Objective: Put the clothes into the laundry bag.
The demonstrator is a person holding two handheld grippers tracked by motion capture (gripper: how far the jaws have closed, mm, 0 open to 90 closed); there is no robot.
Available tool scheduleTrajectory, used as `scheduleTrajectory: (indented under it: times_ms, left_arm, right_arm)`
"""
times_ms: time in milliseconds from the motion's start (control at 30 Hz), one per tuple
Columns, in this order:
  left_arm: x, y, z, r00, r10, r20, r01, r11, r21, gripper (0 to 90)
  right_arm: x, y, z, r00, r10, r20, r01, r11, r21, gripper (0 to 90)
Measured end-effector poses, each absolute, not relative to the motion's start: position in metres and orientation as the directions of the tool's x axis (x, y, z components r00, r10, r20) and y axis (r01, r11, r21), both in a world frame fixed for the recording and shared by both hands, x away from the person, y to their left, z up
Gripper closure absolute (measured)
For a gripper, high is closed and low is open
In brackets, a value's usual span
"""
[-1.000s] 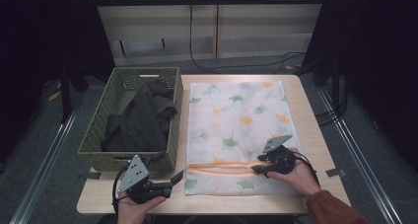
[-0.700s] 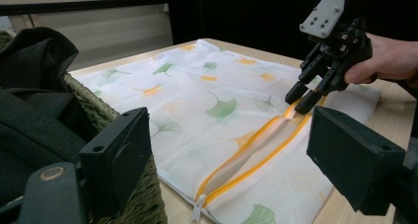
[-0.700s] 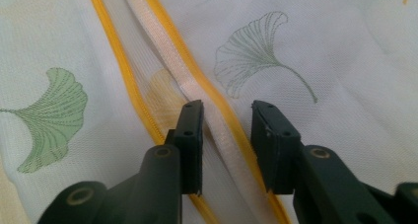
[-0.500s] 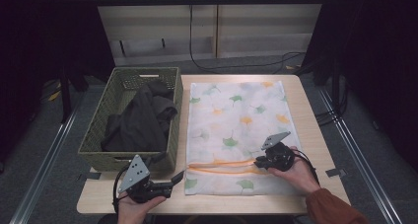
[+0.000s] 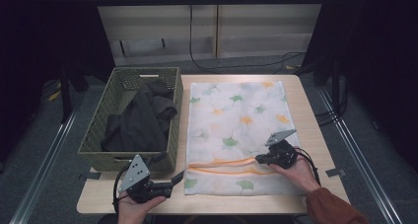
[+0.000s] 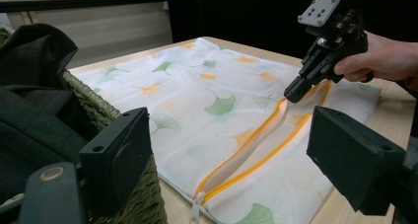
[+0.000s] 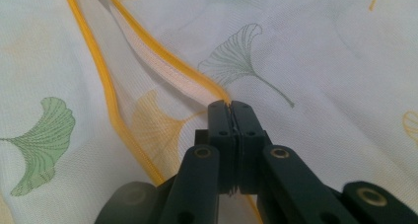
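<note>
A white mesh bag [image 5: 236,115] printed with ginkgo leaves lies flat on the table. Its orange zipper [image 5: 222,168] near the front edge gapes open. My right gripper [image 5: 258,159] is shut on the zipper's far edge [image 7: 162,61], its jaws pressed together [image 7: 230,105], and it holds that edge slightly raised [image 6: 276,113]. My left gripper [image 5: 178,176] is open at the bag's front left corner, beside the basket, with nothing between its jaws [image 6: 229,125]. The zipper pull [image 6: 197,204] lies just ahead of it.
A green woven basket [image 5: 98,155] stands left of the bag and holds dark clothing [image 5: 140,120]; its wall is close to my left jaw [image 6: 98,110]. Bare tabletop [image 5: 308,110] runs along the right. Beyond the table are a shelf unit and cables on the floor.
My right gripper has drawn the zipper's far edge slightly up and away, so the opening gapes a little wider. The left gripper has stayed put.
</note>
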State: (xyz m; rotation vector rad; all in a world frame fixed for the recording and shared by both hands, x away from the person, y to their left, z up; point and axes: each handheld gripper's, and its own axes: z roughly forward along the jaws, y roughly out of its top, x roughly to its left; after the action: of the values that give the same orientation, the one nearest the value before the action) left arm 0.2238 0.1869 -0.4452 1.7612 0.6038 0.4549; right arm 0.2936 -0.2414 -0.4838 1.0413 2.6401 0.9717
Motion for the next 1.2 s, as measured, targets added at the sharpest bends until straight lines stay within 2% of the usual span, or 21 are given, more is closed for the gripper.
scheduleTrajectory:
  times_ms: [100, 167, 200, 233, 267, 300, 333, 367, 400, 700, 767, 933, 967, 1033, 1067, 1100, 1200]
  left_arm:
    - [0.224, 0.187, -0.445, 0.793, 0.609, -0.003, 0.164, -0.209, 0.964, 16.5]
    - [0.224, 0.187, -0.445, 0.793, 0.609, -0.003, 0.164, -0.21, 0.964, 16.6]
    - [0.224, 0.187, -0.445, 0.793, 0.609, -0.003, 0.164, -0.21, 0.964, 16.5]
    - [0.224, 0.187, -0.445, 0.793, 0.61, -0.003, 0.165, -0.209, 0.964, 16.5]
    - [0.224, 0.187, -0.445, 0.79, 0.613, -0.012, 0.17, -0.2, 0.965, 16.5]
    - [0.224, 0.187, -0.445, 0.79, 0.613, -0.012, 0.17, -0.2, 0.965, 16.6]
    - [0.224, 0.187, -0.445, 0.789, 0.614, -0.01, 0.169, -0.201, 0.965, 16.6]
    - [0.224, 0.186, -0.446, 0.791, 0.612, -0.01, 0.17, -0.204, 0.964, 16.5]
    - [0.224, 0.186, -0.446, 0.791, 0.612, -0.012, 0.171, -0.201, 0.965, 16.5]
    - [0.224, 0.186, -0.446, 0.794, 0.608, -0.012, 0.174, -0.208, 0.963, 16.5]
    - [0.224, 0.187, -0.446, 0.797, 0.604, -0.013, 0.172, -0.206, 0.963, 16.5]
    - [0.225, 0.186, -0.446, 0.794, 0.608, -0.013, 0.176, -0.209, 0.962, 16.5]
    - [0.224, 0.186, -0.446, 0.793, 0.609, -0.012, 0.174, -0.208, 0.963, 16.5]
    - [0.225, 0.186, -0.446, 0.797, 0.605, -0.011, 0.173, -0.21, 0.962, 16.5]
    - [0.225, 0.186, -0.446, 0.797, 0.605, -0.011, 0.173, -0.21, 0.962, 16.5]
    - [0.225, 0.186, -0.446, 0.792, 0.611, -0.017, 0.178, -0.203, 0.963, 16.5]
    - [0.225, 0.186, -0.447, 0.79, 0.612, -0.016, 0.18, -0.206, 0.962, 16.5]
  right_arm:
    - [0.295, -0.241, -0.485, -0.753, 0.65, 0.102, 0.551, 0.537, 0.639, 87.1]
    - [0.296, -0.239, -0.487, -0.762, 0.64, 0.1, 0.538, 0.541, 0.646, 78.9]
    - [0.296, -0.239, -0.487, -0.762, 0.64, 0.1, 0.538, 0.541, 0.646, 78.9]
    - [0.295, -0.237, -0.488, -0.763, 0.639, 0.096, 0.537, 0.545, 0.644, 73.2]
    - [0.296, -0.233, -0.491, -0.767, 0.636, 0.081, 0.524, 0.549, 0.651, 59.1]
    - [0.296, -0.233, -0.491, -0.767, 0.636, 0.081, 0.524, 0.549, 0.651, 59.1]
    - [0.296, -0.231, -0.491, -0.769, 0.633, 0.086, 0.526, 0.551, 0.649, 54.1]
    - [0.297, -0.225, -0.492, -0.779, 0.622, 0.084, 0.511, 0.552, 0.659, 45.1]
    - [0.297, -0.222, -0.493, -0.778, 0.624, 0.067, 0.504, 0.557, 0.66, 40.9]
    - [0.31, -0.194, -0.497, -0.802, 0.596, 0.049, 0.48, 0.594, 0.646, 30.2]
    - [0.31, -0.194, -0.498, -0.802, 0.596, 0.042, 0.481, 0.601, 0.638, 29.1]
    - [0.311, -0.193, -0.496, -0.799, 0.6, 0.021, 0.478, 0.614, 0.628, 35.6]
    - [0.312, -0.194, -0.494, -0.797, 0.604, 0.023, 0.486, 0.617, 0.619, 46.5]
    - [0.315, -0.196, -0.493, -0.796, 0.604, 0.032, 0.492, 0.616, 0.615, 55.2]
    - [0.315, -0.196, -0.493, -0.796, 0.604, 0.032, 0.492, 0.616, 0.615, 55.2]
    - [0.319, -0.197, -0.491, -0.788, 0.615, 0.04, 0.512, 0.617, 0.598, 60.9]
    - [0.32, -0.196, -0.489, -0.777, 0.629, 0.033, 0.527, 0.621, 0.58, 65.5]
